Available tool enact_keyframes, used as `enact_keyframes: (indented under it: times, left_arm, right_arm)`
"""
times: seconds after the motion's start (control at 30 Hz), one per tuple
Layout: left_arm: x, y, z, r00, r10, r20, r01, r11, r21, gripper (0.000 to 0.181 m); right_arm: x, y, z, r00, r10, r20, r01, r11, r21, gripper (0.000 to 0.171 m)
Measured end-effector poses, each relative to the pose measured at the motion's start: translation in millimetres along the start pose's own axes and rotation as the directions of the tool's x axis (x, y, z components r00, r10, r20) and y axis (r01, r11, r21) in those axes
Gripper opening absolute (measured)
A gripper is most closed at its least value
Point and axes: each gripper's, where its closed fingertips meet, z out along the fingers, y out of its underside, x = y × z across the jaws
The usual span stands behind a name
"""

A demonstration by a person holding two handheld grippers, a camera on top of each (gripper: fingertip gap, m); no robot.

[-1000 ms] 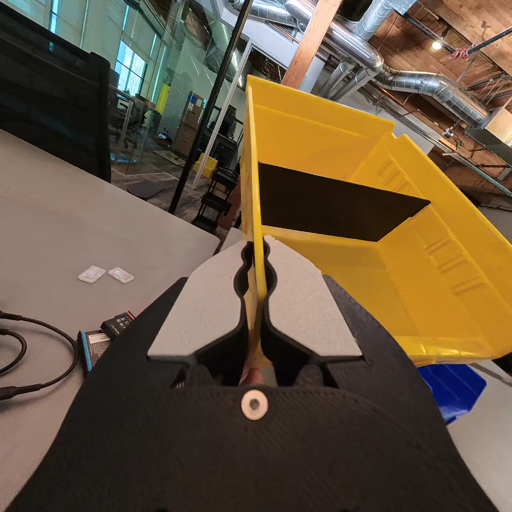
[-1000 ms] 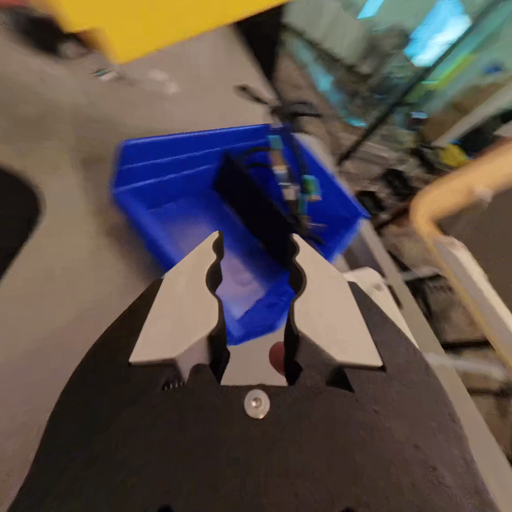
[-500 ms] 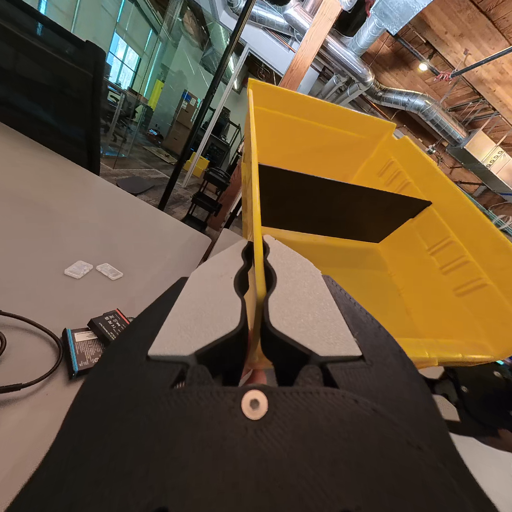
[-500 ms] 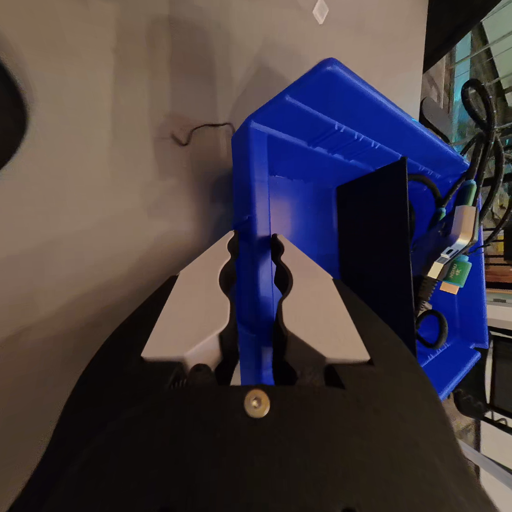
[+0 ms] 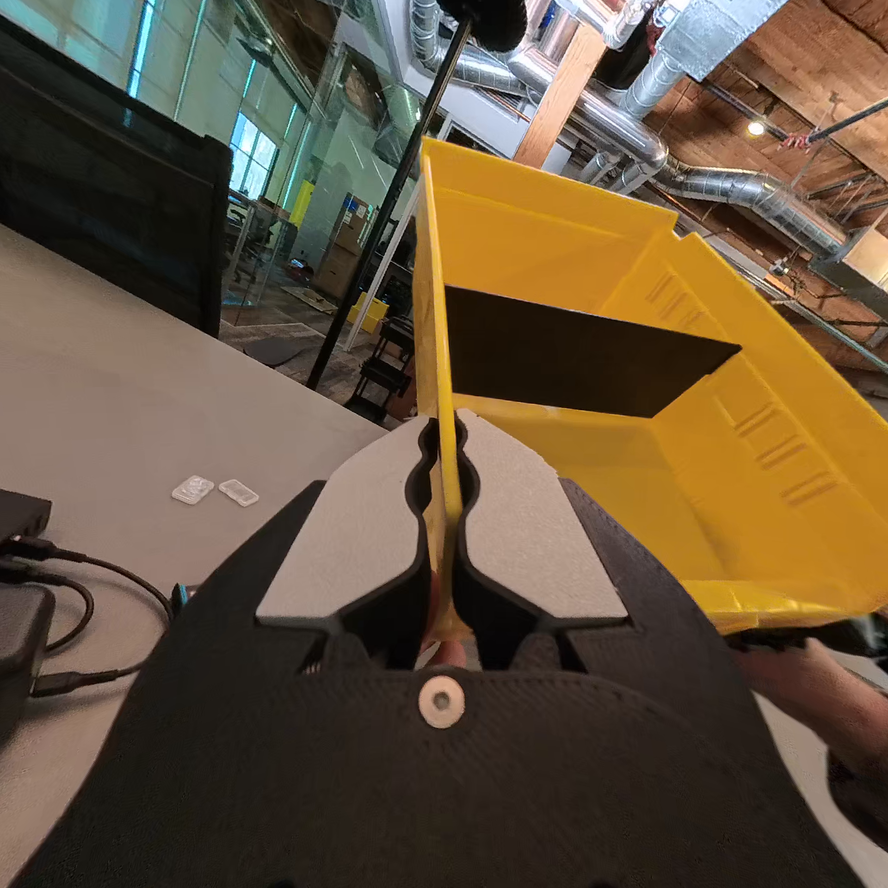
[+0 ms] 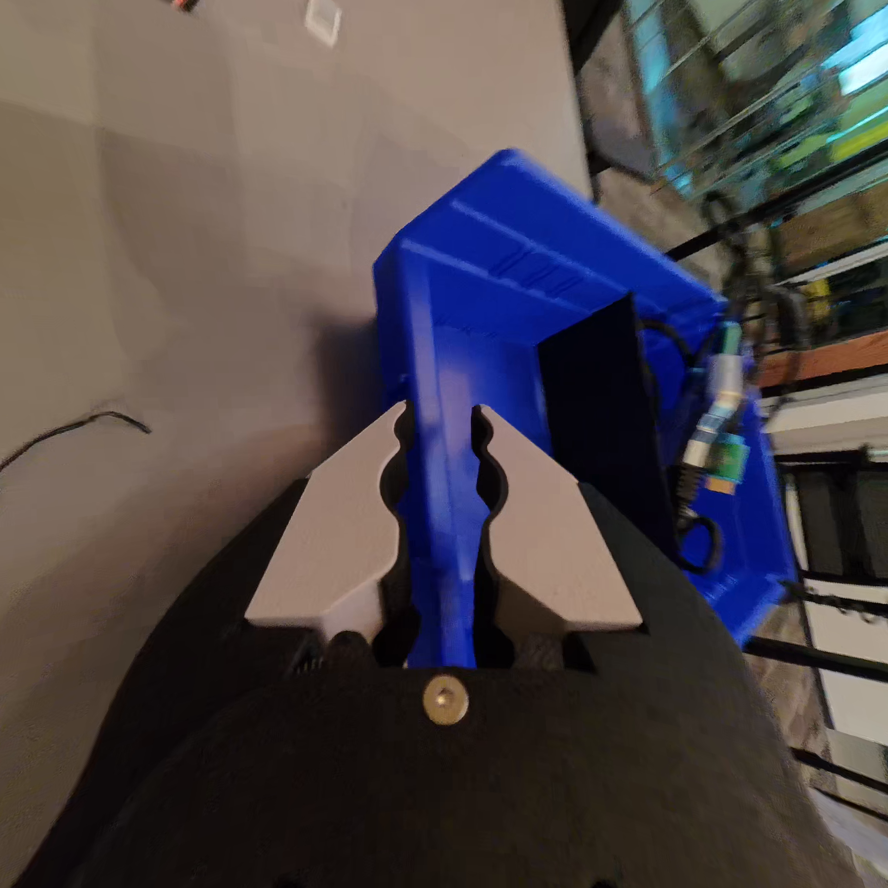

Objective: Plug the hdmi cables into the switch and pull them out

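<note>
Currently left gripper [image 5: 446,427] is clamped on the thin side wall of a large yellow plastic bin [image 5: 672,471], jaws pressed tight on the wall edge. Bin is lifted and tilted, seen against the ceiling, with a flat black divider panel [image 5: 572,358] standing across its inside. Below on the left, grey tabletop [image 5: 120,384] carries two small clear plastic cases [image 5: 214,489] lying side by side, thin black cables [image 5: 91,605] curving toward a dark box [image 5: 21,516] at the left edge; cannot tell if that box is the switch. A person's forearm [image 5: 826,696] shows at the right under the bin.

Right gripper [image 6: 442,408] is closed on the thick side wall of a smaller blue plastic bin [image 6: 504,269], wall running straight between the jaws. Bin looks raised off the grey tabletop [image 6: 192,240] and tilted; view is motion-blurred. A black divider panel [image 6: 605,408] splits the bin; in the far compartment beyond it lie the hdmi cables [image 6: 711,447], black cords with silver and green-teal plug ends, bunched against the right wall. A thin black wire [image 6: 81,427] lies on the table at left, a small white square item [image 6: 323,19] near the top edge.
</note>
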Motion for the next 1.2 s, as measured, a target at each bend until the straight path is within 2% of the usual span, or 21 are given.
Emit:
enact_keyframes:
  times: [0.1, 0.23, 0.33, 0.4, 0.47, 0.53, 0.67, 0.77, 0.87, 0.93, 0.97, 1.07, 1.13, 1.2]
  left_arm:
    - [10.9, -1.2, 0.2, 0.997, 0.053, -0.049, -0.053, 0.999, 0.003, 0.002]
    - [40.6, 2.1, 4.3, 0.989, 0.056, -0.140, -0.056, 0.998, 0.001, 0.002]
    - [76.6, 8.8, 8.4, 0.974, 0.060, -0.220, -0.065, 0.998, -0.016, 0.002]
    - [110.2, 15.3, 12.1, 0.953, 0.070, -0.293, -0.085, 0.996, -0.040, 0.002]
    - [151.0, 24.1, 17.9, 0.925, 0.068, -0.373, -0.102, 0.992, -0.073, 0.001]
    - [199.3, 37.6, 27.7, 0.892, 0.038, -0.450, -0.106, 0.986, -0.127, 0.002]
    - [315.0, 85.6, 44.4, 0.814, -0.004, -0.581, -0.159, 0.961, -0.228, 0.002]
    - [396.9, 139.2, 46.5, 0.747, 0.000, -0.665, -0.253, 0.925, -0.284, 0.002]
    - [472.6, 200.2, 41.5, 0.668, 0.005, -0.744, -0.356, 0.880, -0.314, 0.002]
    - [516.0, 239.3, 39.8, 0.624, -0.005, -0.781, -0.406, 0.852, -0.330, 0.002]
    - [534.1, 256.8, 41.3, 0.610, -0.006, -0.792, -0.418, 0.847, -0.328, 0.002]
    - [579.3, 312.8, 46.1, 0.600, -0.071, -0.797, -0.426, 0.815, -0.394, 0.004]
    - [602.2, 346.1, 51.4, 0.610, -0.107, -0.785, -0.417, 0.799, -0.433, 0.005]
    - [619.3, 375.4, 59.2, 0.629, -0.107, -0.770, -0.414, 0.792, -0.448, 0.006]
  right_arm:
    - [22.1, 0.8, -36.8, 0.994, 0.055, -0.090, -0.047, 0.996, 0.079, 0.021]
    - [45.0, 13.8, -110.1, 0.955, 0.291, -0.052, -0.274, 0.937, 0.218, 0.030]
    - [61.8, 21.5, -187.5, 0.876, 0.480, 0.046, -0.453, 0.787, 0.418, 0.041]
    - [69.0, 22.7, -251.0, 0.827, 0.550, 0.121, -0.505, 0.630, 0.590, 0.073]
    - [63.3, 30.6, -302.9, 0.821, 0.553, 0.141, -0.499, 0.576, 0.648, 0.102]
    - [62.6, 37.9, -356.6, 0.819, 0.566, 0.099, -0.447, 0.521, 0.727, 0.106]
    - [62.7, 66.1, -442.4, 0.729, 0.676, 0.104, -0.444, 0.352, 0.824, 0.104]
    - [66.2, 113.6, -483.3, 0.652, 0.756, -0.057, -0.390, 0.399, 0.830, 0.103]
    - [66.4, 156.1, -513.1, 0.572, 0.817, -0.075, -0.420, 0.371, 0.828, 0.092]
    - [69.9, 193.9, -519.3, 0.510, 0.843, -0.172, -0.435, 0.425, 0.794, 0.091]
    - [73.7, 216.0, -523.9, 0.470, 0.851, -0.232, -0.436, 0.453, 0.778, 0.084]
    - [87.1, 272.0, -536.2, 0.393, 0.869, -0.300, -0.458, 0.468, 0.756, 0.079]
    - [99.7, 309.6, -538.7, 0.360, 0.863, -0.354, -0.476, 0.496, 0.726, 0.083]
    - [112.8, 343.8, -535.3, 0.347, 0.861, -0.372, -0.507, 0.505, 0.698, 0.077]
